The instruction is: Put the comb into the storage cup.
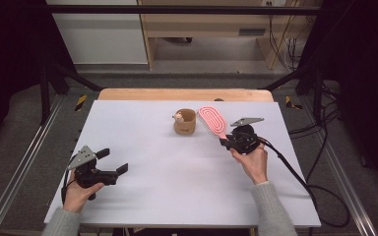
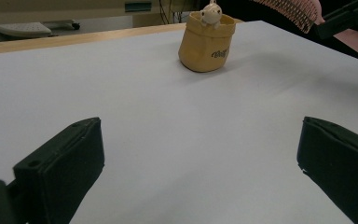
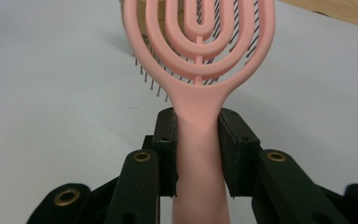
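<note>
A pink vented hairbrush (image 1: 212, 121) is held up off the white table (image 1: 157, 162), its head slanting toward the back left. My right gripper (image 1: 225, 142) is shut on its handle; in the right gripper view both pads press the handle (image 3: 199, 154) below the looped head (image 3: 199, 37). Just left of the brush head stands a small tan pouch (image 1: 184, 123) with a little toy animal (image 1: 178, 117) peeking out, also seen far off as the pouch (image 2: 207, 43) in the left gripper view. My left gripper (image 1: 113, 161) rests at the near left, open and empty.
A wooden strip (image 1: 184, 94) runs along the table's far edge. Metal frame rails (image 1: 24, 162) flank both sides. The right gripper's cable (image 1: 300, 179) trails off the near right edge. Cabinets stand beyond the table.
</note>
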A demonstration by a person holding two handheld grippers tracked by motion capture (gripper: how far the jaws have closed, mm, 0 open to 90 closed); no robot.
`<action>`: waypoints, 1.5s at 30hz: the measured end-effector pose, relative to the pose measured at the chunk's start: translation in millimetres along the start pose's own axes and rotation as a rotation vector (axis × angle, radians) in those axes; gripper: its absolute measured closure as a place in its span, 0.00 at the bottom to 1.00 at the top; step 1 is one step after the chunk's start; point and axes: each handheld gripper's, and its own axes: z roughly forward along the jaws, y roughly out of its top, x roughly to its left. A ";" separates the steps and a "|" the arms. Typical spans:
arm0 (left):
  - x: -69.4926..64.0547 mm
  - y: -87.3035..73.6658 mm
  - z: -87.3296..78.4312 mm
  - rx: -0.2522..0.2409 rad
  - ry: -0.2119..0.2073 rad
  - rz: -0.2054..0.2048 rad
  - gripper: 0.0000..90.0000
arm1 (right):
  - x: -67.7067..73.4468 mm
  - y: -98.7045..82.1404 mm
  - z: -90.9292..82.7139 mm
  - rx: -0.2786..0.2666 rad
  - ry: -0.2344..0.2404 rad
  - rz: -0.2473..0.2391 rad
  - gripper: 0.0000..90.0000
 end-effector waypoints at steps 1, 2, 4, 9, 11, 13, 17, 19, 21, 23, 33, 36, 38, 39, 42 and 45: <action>-0.6 0.4 0.1 0.000 -0.001 0.000 0.01 | 1.3 -0.8 -1.0 -0.006 0.004 -0.004 0.78; -1.2 0.7 0.4 0.000 -0.002 0.000 0.01 | 2.5 -1.7 -2.1 -0.010 0.010 -0.011 0.78; -2.7 1.3 0.9 0.000 -0.004 0.000 0.01 | 4.5 -3.4 -4.2 -0.019 0.020 -0.020 0.78; -6.8 3.4 2.0 -0.002 -0.011 0.004 0.01 | 8.5 -7.1 -9.7 -0.040 0.047 -0.031 0.78; -8.6 4.4 2.4 -0.003 -0.013 0.007 0.01 | 9.7 -8.9 -11.6 -0.049 0.060 -0.036 0.78; -10.7 5.3 3.0 -0.003 -0.014 0.010 0.01 | 12.0 -11.7 -13.6 -0.061 0.072 -0.046 0.78; -14.9 6.3 5.8 0.001 -0.018 0.008 0.01 | 13.9 -15.9 -16.0 -0.073 0.094 -0.049 0.78; -17.4 7.0 7.3 0.004 -0.020 0.010 0.01 | 14.8 -18.4 -17.0 -0.080 0.101 -0.059 0.78; -20.2 8.1 8.4 0.008 -0.023 0.012 0.01 | 16.2 -20.8 -18.0 -0.085 0.108 -0.060 0.78; -23.2 9.2 9.8 0.009 -0.025 0.012 0.01 | 16.6 -23.2 -18.9 -0.100 0.121 -0.062 0.78; -37.7 15.8 13.6 0.004 -0.040 0.025 0.01 | 18.4 -32.8 -19.0 -0.114 0.141 -0.084 0.78; -41.6 17.7 14.8 0.005 -0.039 0.025 0.01 | 19.9 -33.6 -19.5 -0.125 0.151 -0.090 0.78; -44.0 19.1 16.2 0.011 -0.038 0.028 0.01 | 21.0 -34.1 -19.7 -0.132 0.155 -0.098 0.78; -45.2 19.8 17.0 0.011 -0.040 0.028 0.01 | 21.4 -34.3 -20.1 -0.132 0.157 -0.097 0.78; -48.4 22.5 19.9 0.017 -0.042 0.028 0.01 | 22.1 -34.7 -21.7 -0.141 0.162 -0.109 0.78; -51.3 25.1 23.3 0.022 -0.045 0.027 0.01 | 22.7 -34.5 -23.8 -0.152 0.173 -0.108 0.78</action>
